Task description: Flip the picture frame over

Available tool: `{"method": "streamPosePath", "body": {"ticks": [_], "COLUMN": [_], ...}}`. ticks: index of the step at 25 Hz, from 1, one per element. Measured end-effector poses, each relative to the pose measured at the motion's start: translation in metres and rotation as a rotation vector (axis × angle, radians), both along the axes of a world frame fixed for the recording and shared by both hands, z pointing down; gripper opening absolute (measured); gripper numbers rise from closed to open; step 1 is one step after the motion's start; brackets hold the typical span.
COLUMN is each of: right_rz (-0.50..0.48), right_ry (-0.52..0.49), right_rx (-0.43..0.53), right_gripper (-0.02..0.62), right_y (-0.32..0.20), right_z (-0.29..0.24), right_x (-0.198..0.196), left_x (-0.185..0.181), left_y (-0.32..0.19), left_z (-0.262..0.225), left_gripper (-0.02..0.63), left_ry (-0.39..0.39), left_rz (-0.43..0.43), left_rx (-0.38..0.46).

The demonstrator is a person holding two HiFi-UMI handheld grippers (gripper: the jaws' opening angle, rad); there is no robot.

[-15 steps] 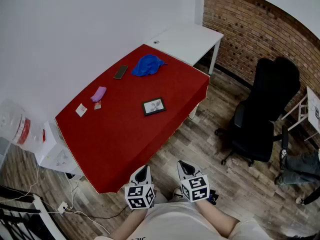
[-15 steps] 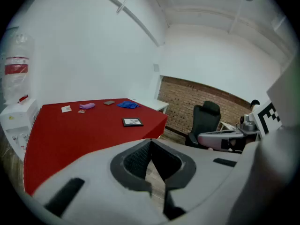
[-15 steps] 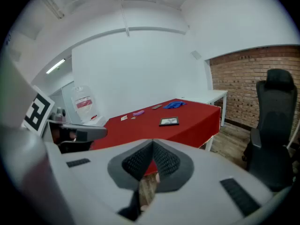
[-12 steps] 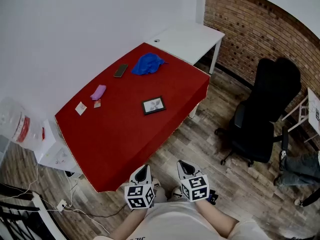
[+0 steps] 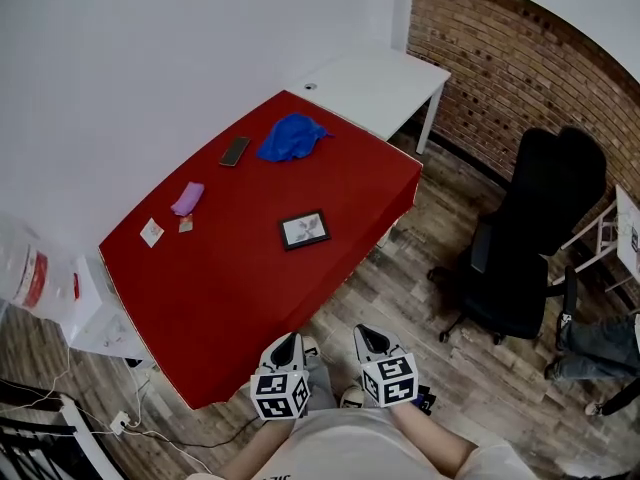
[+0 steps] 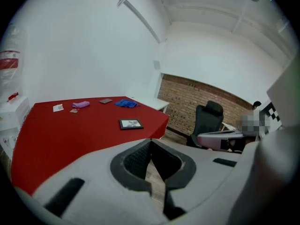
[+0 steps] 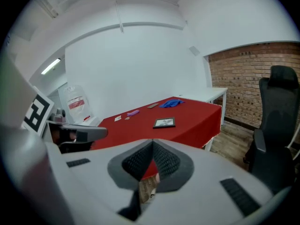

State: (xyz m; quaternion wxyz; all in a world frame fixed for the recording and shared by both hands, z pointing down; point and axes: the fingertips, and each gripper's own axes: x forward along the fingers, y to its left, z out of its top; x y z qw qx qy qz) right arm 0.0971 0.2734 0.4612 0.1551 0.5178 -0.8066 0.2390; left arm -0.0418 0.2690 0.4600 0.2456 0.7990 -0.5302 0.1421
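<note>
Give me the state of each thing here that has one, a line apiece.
picture frame: lying flat on the red table, picture side up, not yet flipped
left gripper: shut, empty
right gripper: shut, empty
blue cloth: crumpled on the table
office chair: unoccupied

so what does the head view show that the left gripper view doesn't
Only the head view: the cables on the wood floor beside the table, and the person's light shirt at the bottom edge.
Only the left gripper view: the left gripper close up, jaws together with nothing between them, and the ceiling.
Both: the picture frame lying picture side up on the red table, the blue cloth, the black chair and the brick wall.
</note>
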Motion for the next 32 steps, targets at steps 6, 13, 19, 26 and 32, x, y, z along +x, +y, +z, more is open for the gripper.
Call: {"method": "streamPosePath", "body": {"ticks": [6,13,19,26,32], "right_rz": [0.031,0.058,0.075,0.056,0.029], "right_ry": [0.008,0.011,0.010,0.007,0.025], "right_rx": [0.001,0.003,0.023,0.013,0.011], "right_gripper": [0.005,0.005,0.005,0.005,0.005], "right_y": [-0.074,-0.151,-0.190,-0.211,-0.233], "right_z": [-0.004,-0.008,-0.016,-0.017,-0.014], "right_x": [-0.005,-0.026,-0.043,-0.027,-0.012], "left_x": [-0.008,-0.032,-0.048,-0.030,-0.020], "left_y": [-0.079,-0.154,-0.192,-0.219,-0.231], "left_z": [-0.005,-0.010,-0.010,-0.013,-0.011], "left_gripper": [0.005,0.005,0.005,0.006,0.005], "left_ry": [-0.007,-0.016,-0.015,0.004,0.003], "left_rz": [0.038,0.072,0.086,0.078,0.035], "left_rx": [0.008,0.014,0.004,0.001,-0.005]}}
